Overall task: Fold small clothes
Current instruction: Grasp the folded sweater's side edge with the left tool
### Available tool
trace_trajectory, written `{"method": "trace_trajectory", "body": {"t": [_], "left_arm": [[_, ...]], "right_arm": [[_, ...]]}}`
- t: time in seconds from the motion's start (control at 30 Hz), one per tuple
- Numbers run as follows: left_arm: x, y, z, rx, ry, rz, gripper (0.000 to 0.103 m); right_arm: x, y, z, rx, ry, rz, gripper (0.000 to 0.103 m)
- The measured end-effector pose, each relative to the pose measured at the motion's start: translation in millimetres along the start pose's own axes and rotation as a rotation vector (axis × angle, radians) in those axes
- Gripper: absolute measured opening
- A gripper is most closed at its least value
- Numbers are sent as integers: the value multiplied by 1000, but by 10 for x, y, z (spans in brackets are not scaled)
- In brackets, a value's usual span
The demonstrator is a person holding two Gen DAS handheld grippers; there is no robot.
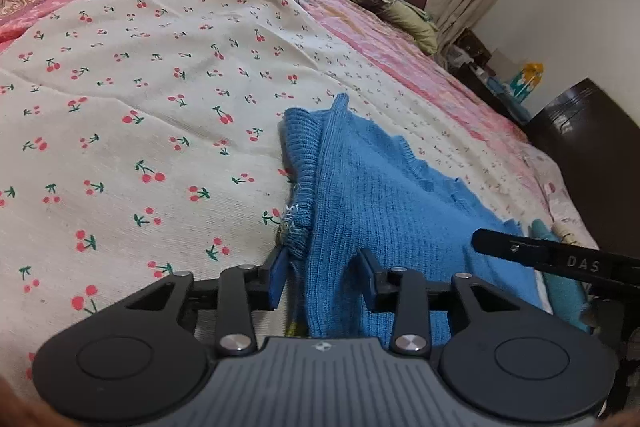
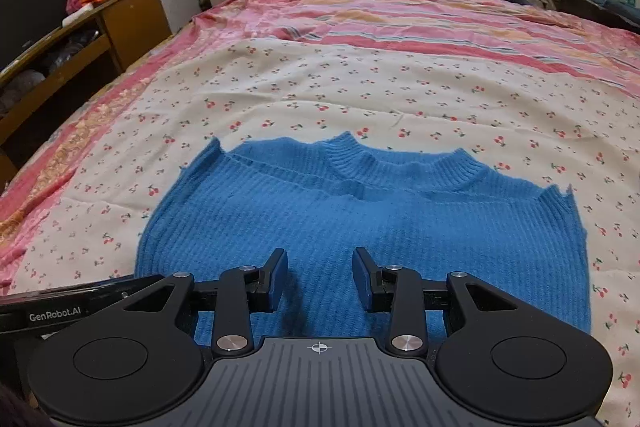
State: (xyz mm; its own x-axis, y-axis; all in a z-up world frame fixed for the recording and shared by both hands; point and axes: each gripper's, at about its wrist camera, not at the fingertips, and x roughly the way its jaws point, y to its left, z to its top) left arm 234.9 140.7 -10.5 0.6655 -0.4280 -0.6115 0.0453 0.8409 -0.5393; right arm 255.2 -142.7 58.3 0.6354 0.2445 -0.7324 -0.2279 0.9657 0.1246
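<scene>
- The blue sweater (image 2: pixel 360 223) lies flat on the cherry-print sheet (image 2: pixel 360 95) on the bed, collar away from the person, near the foot of the bed.
- Left gripper (image 1: pixel 324 277): jaws apart, released; the sweater's side edge and a frayed ribbed cuff (image 1: pixel 296 231) sit between and just ahead of the pads, but neither pad presses on the knit.
- Right gripper (image 2: pixel 320 277): jaws apart over the sweater's lower middle, gripping nothing.
- Risk, as I judge it: the left pads could close on the cuff alone, so only the sleeve lifts and the body stays put, giving a crooked fold.
- Risk: the loose threads at the cuff could snag on a pad and drag the sweater out of square.
- Risk: a pinch taken too deep could catch the sheet with the knit and wrinkle the surface under the fold.
- Risk: the two grippers are close together at the near edge; one arm could bump the other while crossing.
- Containers: the wooden shelf (image 2: pixel 100 27) at the bedside holds dark, unclear items; an orange object lies on its top. No basket or box for folded clothes shows.
</scene>
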Motion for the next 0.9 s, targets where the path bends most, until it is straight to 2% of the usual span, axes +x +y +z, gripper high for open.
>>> {"method": "trace_trajectory", "body": {"t": [0.17,0.37,0.47,0.5,0.6,0.7,0.9], "left_arm": [[17,-16,-6,15,-10,14,43],[95,-85,-70,47,-54,14,55],[6,-109,-79,40,-47,-10,50],[-27,-116,-87,50,-51,-26,45],[25,-103,-92,55,-29,-10,33],[86,-37,-100,-8,-23,-32,32],[119,20,-68,-50,-4,-67,35]], "right_arm": [[2,14,-19,2,3,25,35],[53,60,-7,2,13,40,35],[35,94,1,-3,10,49,35],[29,103,8,-7,9,56,35],[36,128,28,-18,11,59,35],[67,150,44,-20,15,61,35],[114,194,28,-19,27,68,35]]}}
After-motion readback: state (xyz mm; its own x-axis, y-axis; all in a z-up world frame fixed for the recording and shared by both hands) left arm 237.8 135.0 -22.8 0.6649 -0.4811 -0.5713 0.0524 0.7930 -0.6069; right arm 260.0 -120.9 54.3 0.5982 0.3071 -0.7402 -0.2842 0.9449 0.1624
